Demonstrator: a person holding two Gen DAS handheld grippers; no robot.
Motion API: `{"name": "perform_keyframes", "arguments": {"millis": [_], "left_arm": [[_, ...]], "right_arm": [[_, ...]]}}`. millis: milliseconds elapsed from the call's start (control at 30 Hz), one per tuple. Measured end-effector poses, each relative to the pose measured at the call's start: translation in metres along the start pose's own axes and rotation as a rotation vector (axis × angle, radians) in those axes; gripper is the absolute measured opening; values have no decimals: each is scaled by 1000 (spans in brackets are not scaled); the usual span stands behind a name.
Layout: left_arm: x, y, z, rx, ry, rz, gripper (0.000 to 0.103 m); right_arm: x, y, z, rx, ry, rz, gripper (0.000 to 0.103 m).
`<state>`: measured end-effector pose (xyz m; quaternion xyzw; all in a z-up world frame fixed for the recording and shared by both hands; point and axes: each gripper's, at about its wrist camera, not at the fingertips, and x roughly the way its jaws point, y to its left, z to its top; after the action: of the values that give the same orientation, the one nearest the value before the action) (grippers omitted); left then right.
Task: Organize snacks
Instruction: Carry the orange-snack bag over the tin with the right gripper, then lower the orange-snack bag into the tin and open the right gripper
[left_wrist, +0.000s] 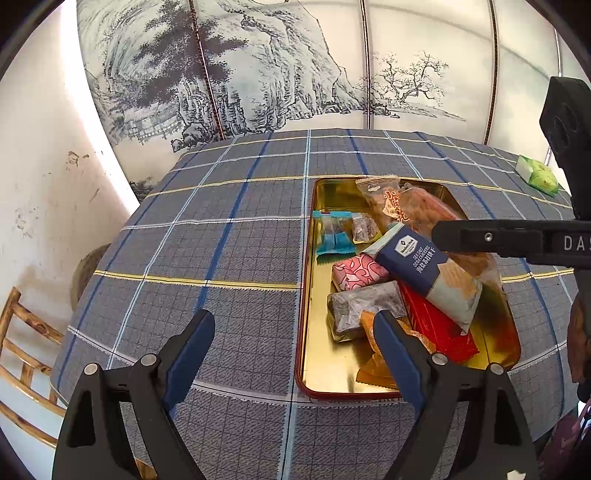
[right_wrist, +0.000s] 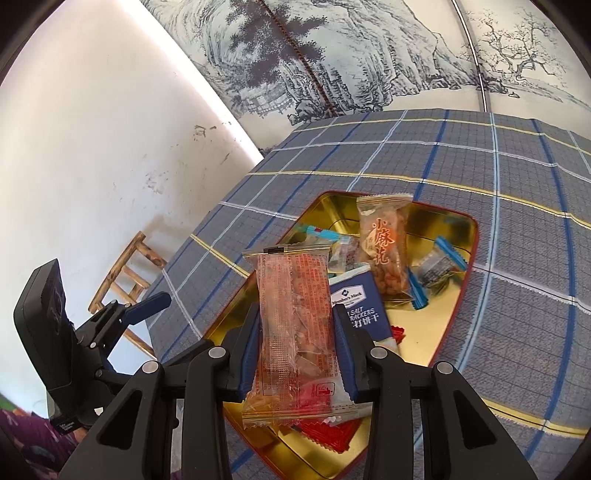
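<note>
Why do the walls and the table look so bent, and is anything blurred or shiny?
Left wrist view: the fisheye lens bows the checked tablecloth and painted screen; the gold tin mirrors the snacks. Right wrist view: same bowing, black corners; the clear snack packet held in the right gripper glints, and the nearest fingers look slightly soft.

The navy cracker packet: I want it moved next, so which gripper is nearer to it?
Right. The right gripper hangs just above the navy cracker packet, shut on a clear snack bag; the left gripper sits open at the tin's near edge.
</note>
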<state>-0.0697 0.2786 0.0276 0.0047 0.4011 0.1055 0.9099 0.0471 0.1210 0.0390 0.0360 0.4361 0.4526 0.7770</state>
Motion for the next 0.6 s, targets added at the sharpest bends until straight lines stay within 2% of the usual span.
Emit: {"name": "perform_keyframes", "arguments": {"millis": [600], "left_arm": [[8, 19, -12, -51, -2, 39, 87]], "right_arm": [[26, 8, 1, 23, 39, 8, 39]]}}
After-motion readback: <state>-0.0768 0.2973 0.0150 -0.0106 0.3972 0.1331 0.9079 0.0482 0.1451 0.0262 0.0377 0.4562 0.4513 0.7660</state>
